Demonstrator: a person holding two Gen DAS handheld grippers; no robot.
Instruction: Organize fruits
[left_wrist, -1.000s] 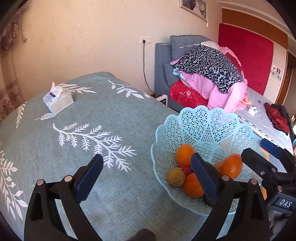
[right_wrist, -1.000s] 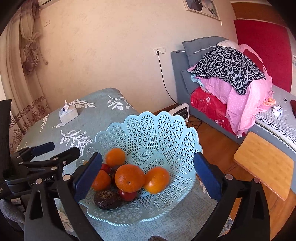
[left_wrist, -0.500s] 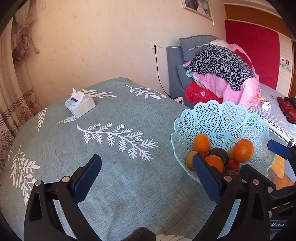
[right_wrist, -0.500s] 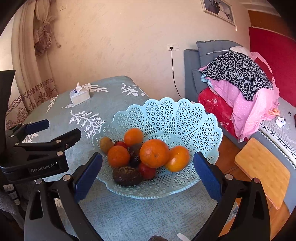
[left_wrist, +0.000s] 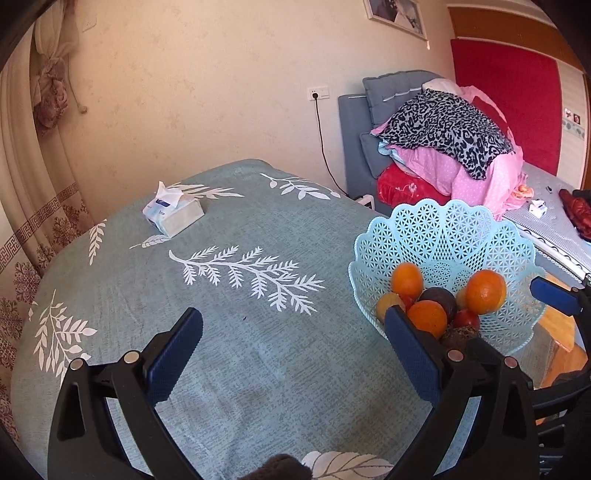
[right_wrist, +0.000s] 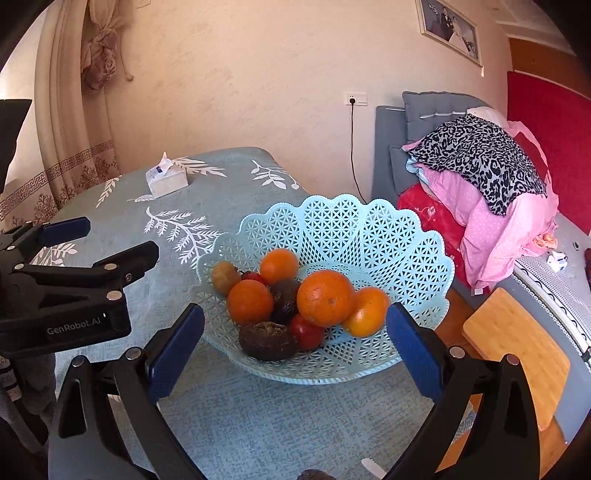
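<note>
Here the lattice basket (right_wrist: 369, 236) holding the fruits (right_wrist: 325, 297) sits at the right edge of the table (left_wrist: 229, 332), and the right gripper (right_wrist: 295, 345) hovers level before it, jaws wide apart and empty. The left gripper (left_wrist: 293, 345), likewise spread and empty, hangs over bare cloth just left of the basket, pointing toward the tissue box (left_wrist: 173, 216) near the far edge.

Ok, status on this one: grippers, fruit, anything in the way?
Left gripper open, empty, over the tablecloth. Right gripper open, empty, facing the basket. Fruit all piled in the basket. Nothing blocking; tissue box far off.
</note>
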